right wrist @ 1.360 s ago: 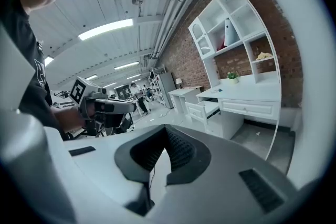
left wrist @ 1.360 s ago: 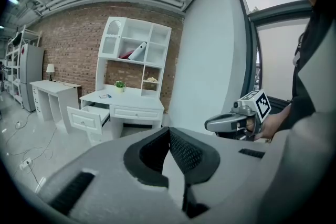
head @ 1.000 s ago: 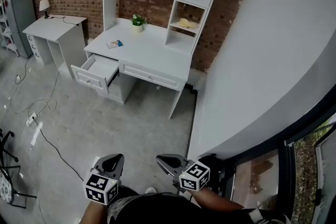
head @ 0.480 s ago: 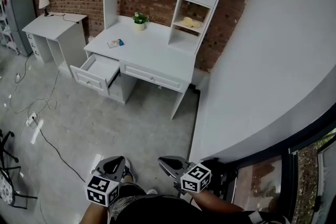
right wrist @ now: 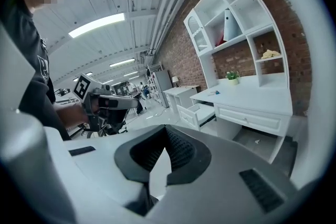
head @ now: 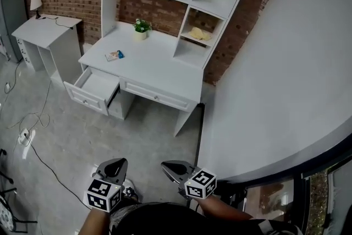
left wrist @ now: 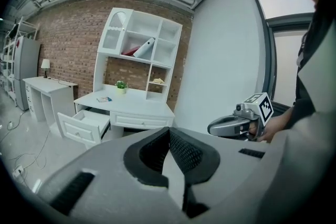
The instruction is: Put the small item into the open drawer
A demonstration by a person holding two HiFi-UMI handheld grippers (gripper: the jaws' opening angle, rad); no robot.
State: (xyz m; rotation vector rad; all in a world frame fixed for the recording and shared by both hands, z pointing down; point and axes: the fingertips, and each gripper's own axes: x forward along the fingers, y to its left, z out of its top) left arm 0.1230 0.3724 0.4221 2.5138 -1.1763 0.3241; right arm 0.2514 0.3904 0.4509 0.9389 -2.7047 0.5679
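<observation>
White desk [head: 159, 66], upper left of frame; its open drawer [head: 92, 86] looks empty. The small item [head: 114, 55] (blue and white) lies on the desktop above it. Bottom centre, left gripper [head: 112, 163] and right gripper [head: 166, 165] have jaws pressed together, holding nothing.

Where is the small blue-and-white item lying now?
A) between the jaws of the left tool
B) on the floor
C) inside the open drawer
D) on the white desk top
D: the small item lies on the desk top, above the open drawer and not inside it.
</observation>
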